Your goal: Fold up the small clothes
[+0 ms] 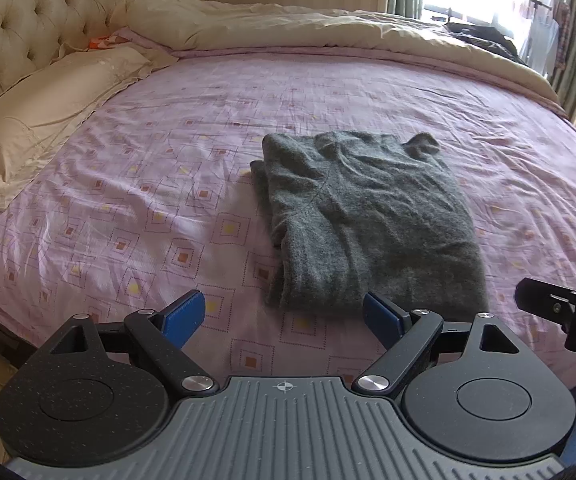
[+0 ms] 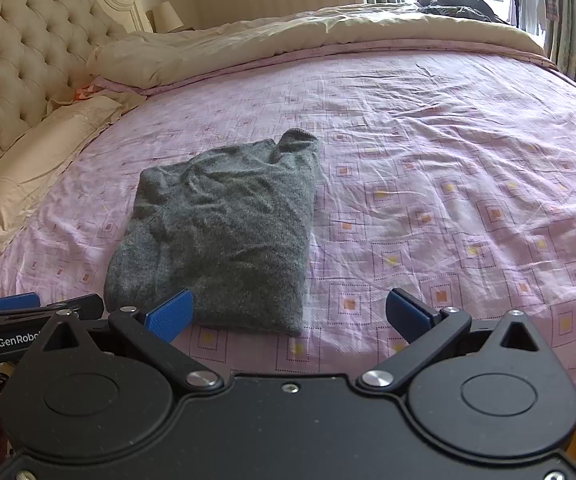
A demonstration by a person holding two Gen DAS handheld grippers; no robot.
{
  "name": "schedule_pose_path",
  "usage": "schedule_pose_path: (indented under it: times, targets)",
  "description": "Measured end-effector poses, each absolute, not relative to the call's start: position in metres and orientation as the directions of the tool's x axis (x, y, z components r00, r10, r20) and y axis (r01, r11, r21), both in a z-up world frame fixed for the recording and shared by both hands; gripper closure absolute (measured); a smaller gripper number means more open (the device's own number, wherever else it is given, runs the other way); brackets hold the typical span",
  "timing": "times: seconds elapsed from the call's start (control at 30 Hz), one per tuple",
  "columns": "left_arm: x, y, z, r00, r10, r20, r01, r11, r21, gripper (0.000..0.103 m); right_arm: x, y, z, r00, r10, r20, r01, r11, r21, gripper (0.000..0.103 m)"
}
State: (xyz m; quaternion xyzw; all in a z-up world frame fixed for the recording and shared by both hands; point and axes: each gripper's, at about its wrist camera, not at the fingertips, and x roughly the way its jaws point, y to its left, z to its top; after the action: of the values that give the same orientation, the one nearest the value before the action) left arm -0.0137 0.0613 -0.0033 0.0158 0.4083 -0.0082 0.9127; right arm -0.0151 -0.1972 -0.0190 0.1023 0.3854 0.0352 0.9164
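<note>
The gray sweater (image 1: 367, 216) is fuzzy, wrinkly and folded up. It lies on the pink bed (image 1: 128, 200) just ahead of the left tongs (image 1: 284, 314) and right tongs (image 2: 289, 316). Both are spread wide, pinching nothing.

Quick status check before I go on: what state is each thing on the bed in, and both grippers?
Grey sweater: folded into a rough rectangle, wrinkled, lying flat on the bedsheet, not held.
Left gripper: open, empty, just short of the sweater's near edge.
Right gripper: open, empty, over the sweater's near corner.
Pillow: flat by the headboard.
Duvet: pushed back.
</note>
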Motion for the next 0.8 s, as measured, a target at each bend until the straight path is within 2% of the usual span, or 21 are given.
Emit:
schedule_pose_path:
  times: [0.8]
  targets:
    - [-0.0115, 0.0672, -0.0051, 0.66, 0.006, -0.751, 0.021, 0.999, 0.027, 0.017, -0.0151, -0.1959, -0.0264, 0.687, 0.147, -0.712, 0.028, 0.973, 0.227, 0.001]
